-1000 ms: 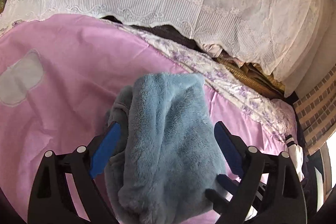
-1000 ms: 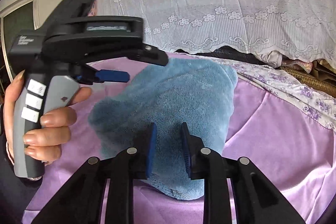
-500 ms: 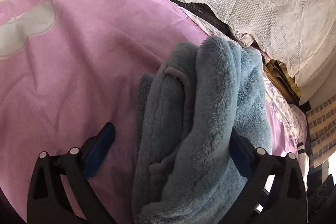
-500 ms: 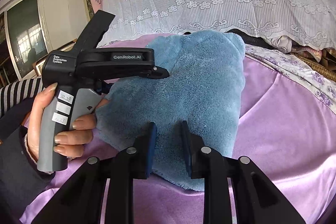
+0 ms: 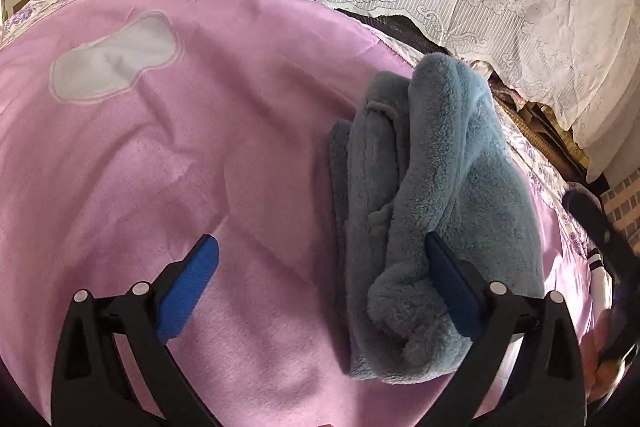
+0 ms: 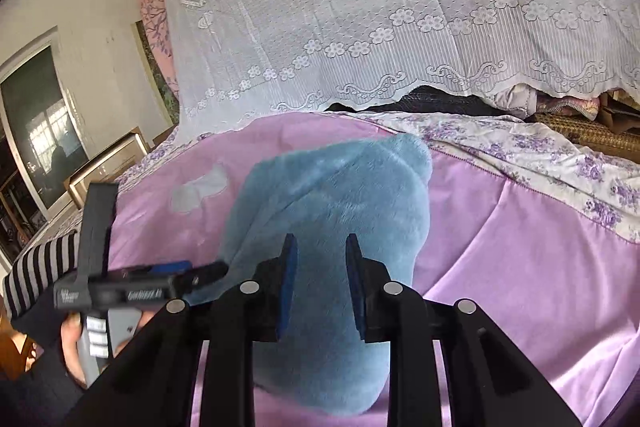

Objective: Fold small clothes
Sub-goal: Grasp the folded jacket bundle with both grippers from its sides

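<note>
**Desk:** Pink bedspread [image 5: 200, 155] across a bed, white lace cloth [image 6: 400, 7] draped over whatever is piled along the far edge. What's on the spread?

**Photographer:** One blue fleece garment [image 5: 432, 195], bunched in thick folds toward the bed's right side as the left wrist camera has it, its far end close to the floral-print border [image 6: 540, 163] along the far edge. A pale grey patch [image 5: 116, 57] lies on the pink toward the far left corner, well apart from the fleece.

**Desk:** And the tools?

**Photographer:** The left hand-held gripper [image 5: 320, 291] is spread wide and holds nothing. Its right blue pad [image 5: 452, 291] rests against the fleece's near fold; the left pad sits over bare bedspread. The right hand-held gripper [image 6: 318, 279] has its fingers drawn close, a narrow gap left, with fleece behind them. Whether it pinches the fabric, I cannot tell.

**Desk:** Anything crowding the bed?

**Photographer:** Dark fabric and other items show under the lace hem. A striped sleeve [image 6: 40, 267] enters at the near left edge; a window [image 6: 36, 131] is on the left wall.
</note>
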Demonstrator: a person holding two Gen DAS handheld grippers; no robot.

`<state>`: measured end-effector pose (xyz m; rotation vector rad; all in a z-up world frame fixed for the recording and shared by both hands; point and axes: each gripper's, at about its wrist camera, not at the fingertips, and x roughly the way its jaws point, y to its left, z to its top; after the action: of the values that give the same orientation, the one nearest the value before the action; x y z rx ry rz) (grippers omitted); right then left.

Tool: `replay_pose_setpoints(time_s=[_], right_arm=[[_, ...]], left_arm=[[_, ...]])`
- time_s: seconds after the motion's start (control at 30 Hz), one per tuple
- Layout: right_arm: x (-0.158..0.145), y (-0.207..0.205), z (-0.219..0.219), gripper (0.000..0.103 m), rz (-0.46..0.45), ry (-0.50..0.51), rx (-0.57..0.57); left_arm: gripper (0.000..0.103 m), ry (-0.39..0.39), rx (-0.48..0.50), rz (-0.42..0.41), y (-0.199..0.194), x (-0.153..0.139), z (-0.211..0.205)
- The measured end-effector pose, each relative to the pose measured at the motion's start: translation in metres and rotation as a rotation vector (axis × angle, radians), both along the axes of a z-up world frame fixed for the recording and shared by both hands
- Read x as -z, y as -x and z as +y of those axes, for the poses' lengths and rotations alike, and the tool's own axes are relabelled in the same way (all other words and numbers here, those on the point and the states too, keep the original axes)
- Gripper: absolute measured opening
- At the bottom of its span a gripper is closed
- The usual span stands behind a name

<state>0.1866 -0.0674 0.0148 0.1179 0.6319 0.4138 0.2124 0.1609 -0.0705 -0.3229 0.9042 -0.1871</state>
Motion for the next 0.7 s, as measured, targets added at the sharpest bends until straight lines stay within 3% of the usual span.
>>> replay_pose_setpoints(time_s=[0.13,0.23,0.33,0.4,0.5,0.6,0.7], right_arm=[[-0.008,-0.054,0.032,0.025,0.041,0.071,0.012],[0.003,-0.085,0.065,0.025,0.082,0.179,0.022],[0.04,-0.117,0.078,0.025,0.195,0.285,0.063],[0.066,-0.131,0.068,0.026,0.275,0.229,0.064],[0.071,-0.133,0.053,0.025,0.295,0.132,0.063],[0.061,-0.123,0.05,0.026,0.241,0.112,0.059],[0.029,-0.096,0.031,0.026,0.164,-0.013,0.078]], left_arm=[[0.099,0.101,0.016,0.027,0.001,0.017,0.014],[0.099,0.096,0.029,0.012,0.0,0.018,0.011],[0.099,0.078,0.034,0.003,-0.001,0.02,0.006],[0.099,0.064,0.038,0.002,-0.002,0.02,0.002],[0.099,0.05,0.04,0.0,-0.003,0.019,-0.001],[0.099,0.067,0.039,-0.003,0.001,0.018,0.002],[0.099,0.113,0.022,-0.022,0.011,0.014,0.011]])
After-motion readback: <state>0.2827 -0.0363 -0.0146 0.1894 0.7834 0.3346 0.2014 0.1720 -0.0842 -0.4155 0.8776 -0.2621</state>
